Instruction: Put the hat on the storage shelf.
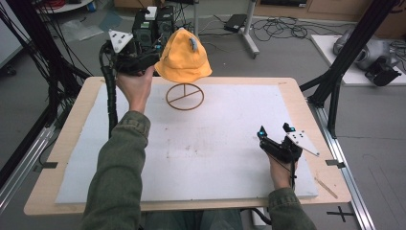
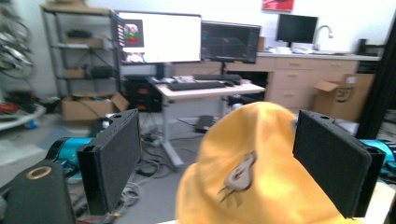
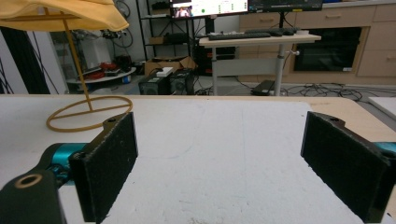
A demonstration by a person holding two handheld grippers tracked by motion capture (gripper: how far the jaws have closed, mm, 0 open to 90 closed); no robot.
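Observation:
A yellow bucket hat point(image 1: 184, 56) sits on top of a thin wire stand point(image 1: 185, 97) at the back of the white board. My left gripper point(image 1: 143, 60) is raised at the hat's left side, open, its jaws wide apart. In the left gripper view the hat point(image 2: 261, 186) with a small embroidered patch lies between and beyond the two black pads point(image 2: 114, 158), touching neither. My right gripper point(image 1: 275, 130) rests low on the board at the front right, open and holding nothing. The right gripper view shows the stand's ring base point(image 3: 88, 113) and the hat's brim point(image 3: 60, 14) at upper left.
A white foam sheet point(image 1: 215, 143) covers the wooden table point(image 1: 306, 96). Black frame posts point(image 1: 354, 43) stand at the right and left. Computers, cables and a desk point(image 2: 205, 88) lie beyond the table's far edge.

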